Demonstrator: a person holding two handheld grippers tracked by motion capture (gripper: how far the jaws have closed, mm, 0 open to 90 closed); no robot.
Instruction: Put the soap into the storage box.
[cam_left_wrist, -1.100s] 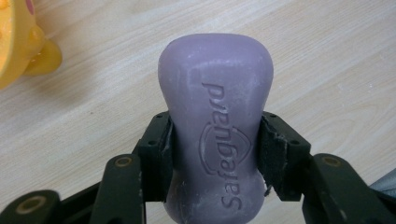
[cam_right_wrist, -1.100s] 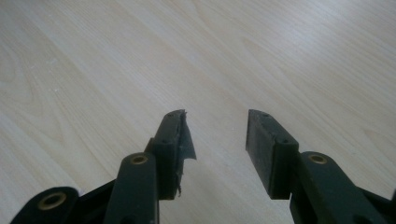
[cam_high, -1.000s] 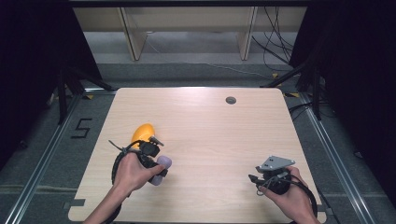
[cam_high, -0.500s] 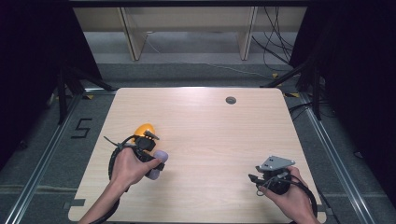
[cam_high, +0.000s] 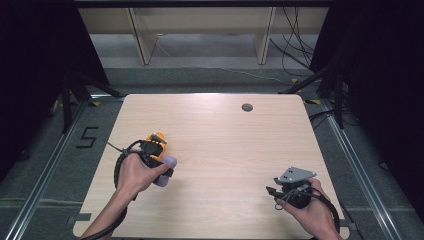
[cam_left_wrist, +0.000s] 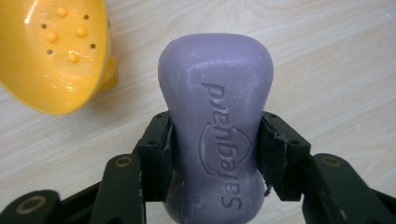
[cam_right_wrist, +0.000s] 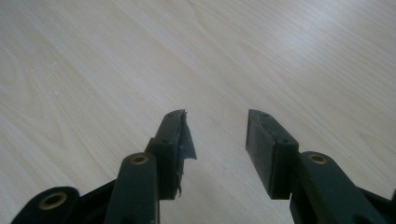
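Purple and waxy, the soap bar sits clenched at its narrowed waist in your left claw, its embossed lettering facing the camera, over the left part of the pale wood-grain counter. Just beside it lies a glossy yellow soap dish with small bumps and drain holes. Your right claw hangs released near the counter's right front corner, jaws apart with nothing between them. Grey floor surrounds the counter, with cables trailing at the back.
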